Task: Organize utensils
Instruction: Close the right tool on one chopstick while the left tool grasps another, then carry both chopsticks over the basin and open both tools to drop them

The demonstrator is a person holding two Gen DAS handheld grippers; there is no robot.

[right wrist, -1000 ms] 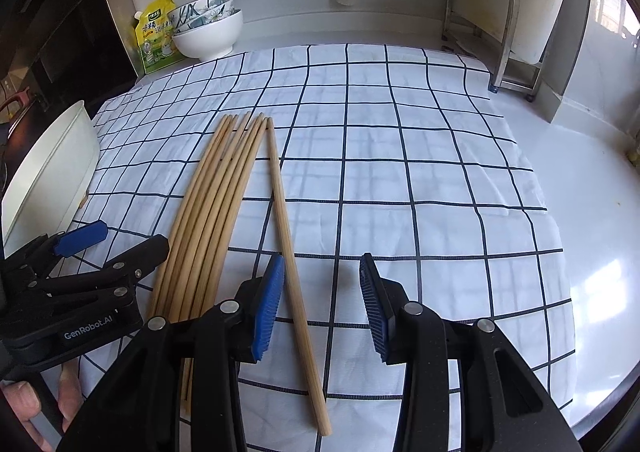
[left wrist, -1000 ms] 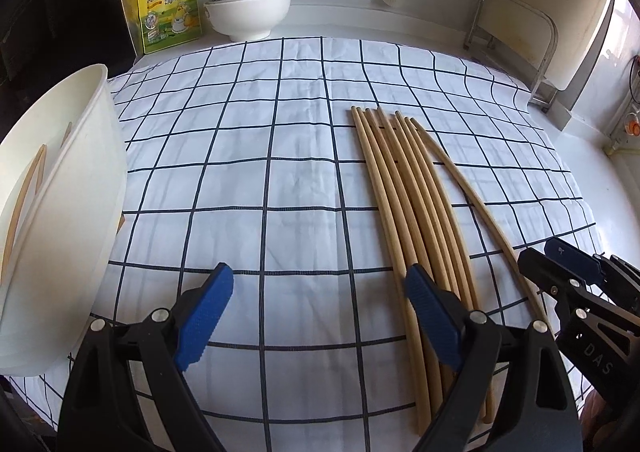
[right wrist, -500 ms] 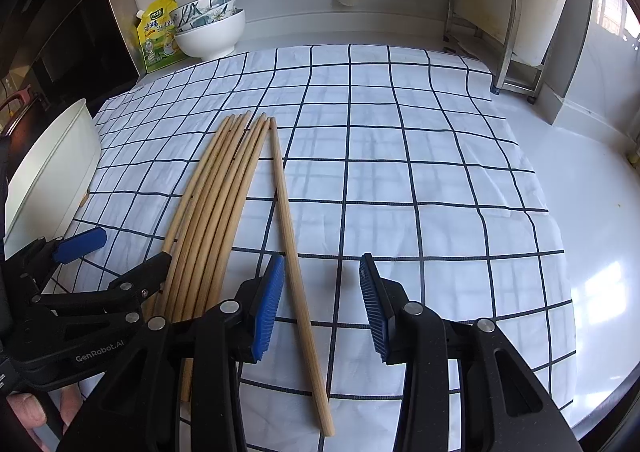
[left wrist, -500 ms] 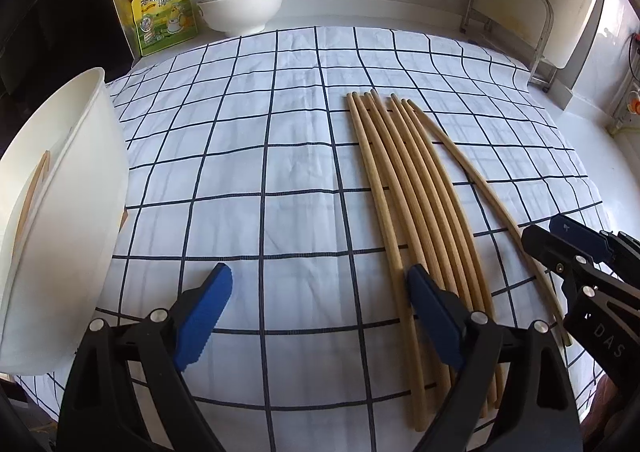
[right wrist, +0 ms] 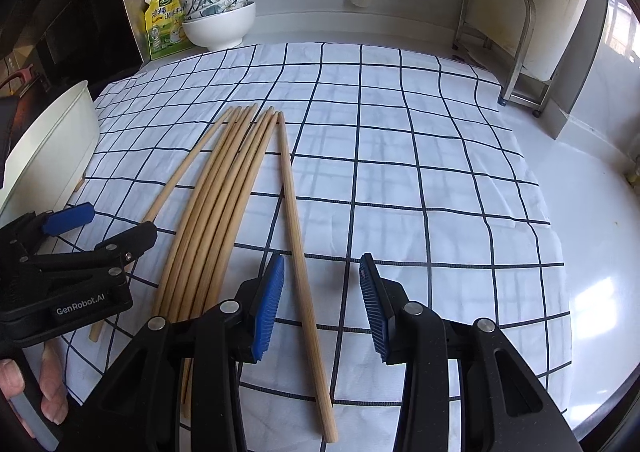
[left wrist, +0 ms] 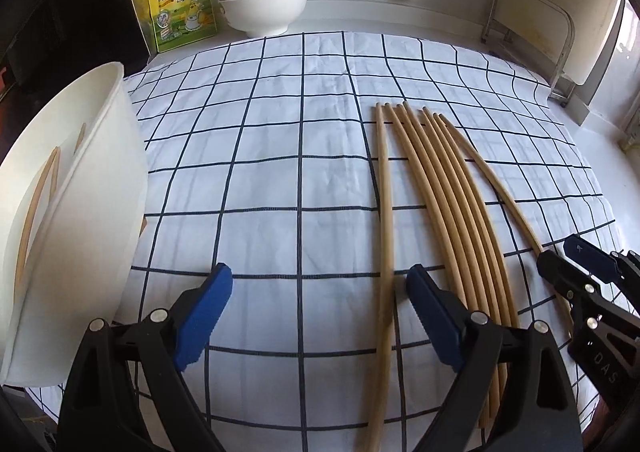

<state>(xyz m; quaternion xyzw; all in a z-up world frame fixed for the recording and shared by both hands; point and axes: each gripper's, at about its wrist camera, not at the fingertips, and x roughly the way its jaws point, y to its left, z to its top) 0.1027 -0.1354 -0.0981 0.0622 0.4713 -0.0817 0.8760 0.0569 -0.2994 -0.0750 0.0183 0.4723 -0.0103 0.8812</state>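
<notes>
Checked cloth (left wrist: 280,180) is spread over a white counter, and on it the chopsticks lie with their long axes running away from both cameras toward the back wall.

Between the parted jaws of the left gripper (left wrist: 320,308) one pale chopstick (left wrist: 385,212) is seen, set off from the rest and lying just inside the right-hand pad; nothing is pressed by the pads. The right gripper (right wrist: 322,304) is held partly spread, and the outermost chopstick (right wrist: 298,248) passes between its pads, close to the left one, ungripped.

The bundle of remaining chopsticks (right wrist: 224,212) lies between the two separated sticks, touching side by side and fanned slightly. A tall white holder (left wrist: 80,212), in which some chopsticks are already stood, is found at the far left, nearer the left gripper.

Each stick is judged to be crossed squarely by its jaws, so a closing alone is called for; the left is better placed for the holder.

Stacked bowls (left wrist: 264,0) and a yellow pouch (left wrist: 182,4) are kept at the back.
</notes>
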